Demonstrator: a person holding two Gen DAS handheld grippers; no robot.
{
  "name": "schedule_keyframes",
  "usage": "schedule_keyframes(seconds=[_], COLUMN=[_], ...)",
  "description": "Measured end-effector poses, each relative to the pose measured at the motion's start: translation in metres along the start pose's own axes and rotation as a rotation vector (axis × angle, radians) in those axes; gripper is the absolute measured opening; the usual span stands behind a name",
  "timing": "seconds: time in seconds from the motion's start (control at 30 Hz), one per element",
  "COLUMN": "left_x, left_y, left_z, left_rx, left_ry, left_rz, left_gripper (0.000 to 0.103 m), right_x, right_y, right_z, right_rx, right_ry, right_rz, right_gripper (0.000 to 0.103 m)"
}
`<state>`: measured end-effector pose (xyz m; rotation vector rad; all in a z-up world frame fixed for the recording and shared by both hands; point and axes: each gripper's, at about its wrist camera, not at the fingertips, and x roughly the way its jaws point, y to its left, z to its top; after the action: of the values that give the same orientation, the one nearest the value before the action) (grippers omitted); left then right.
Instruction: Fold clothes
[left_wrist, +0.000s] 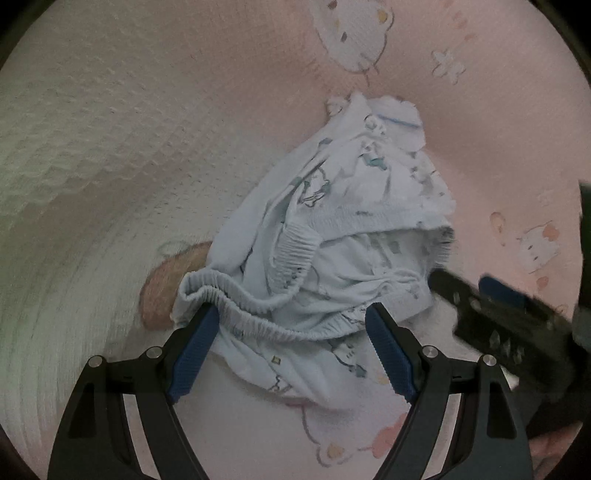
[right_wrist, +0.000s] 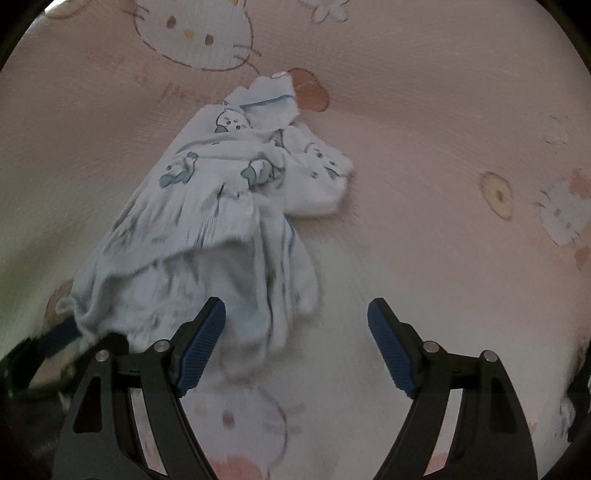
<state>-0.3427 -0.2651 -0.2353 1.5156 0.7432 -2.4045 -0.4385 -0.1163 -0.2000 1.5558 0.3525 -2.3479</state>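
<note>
Left tongs (left_wrist: 291, 350) spread apart over the elastic waistband (left_wrist: 258, 317), nothing pinched. My right tongs (right_wrist: 295, 347) gape too, over bare bed sheet (right_wrist: 424, 147); crumpled pale-blue garment (right_wrist: 221, 206) lies on the sheet at their 10 o'clock. Risk, as I judge it: closing left now grabs several bunched layers, dragging the heap instead of spreading it.

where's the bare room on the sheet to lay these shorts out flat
Bare pink sheet lies open to the right of the crumpled shorts in the right wrist view, out to the cat prints. In the left wrist view, the pale textured stretch left of the shorts is free too. It is crowded at the near waistband, where the left tool and right tool come in.
</note>
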Motion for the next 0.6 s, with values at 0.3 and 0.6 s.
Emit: schedule_keyframes(seconds=[0.3,0.6], left_x=[0.001,0.006], left_y=[0.007,-0.039], left_z=[0.005,-0.013], left_rx=[-0.041,0.109], left_ry=[-0.009,0.059], left_rz=[0.027,-0.223], left_gripper=[0.034,0.025], right_x=[0.026,-0.025], right_y=[-0.013,-0.05], right_z=[0.015,-0.012], right_rx=[-0.016,-0.058], right_ry=[0.126,-0.017], right_rz=[0.141,-0.134], right_gripper=[0.028,0.017])
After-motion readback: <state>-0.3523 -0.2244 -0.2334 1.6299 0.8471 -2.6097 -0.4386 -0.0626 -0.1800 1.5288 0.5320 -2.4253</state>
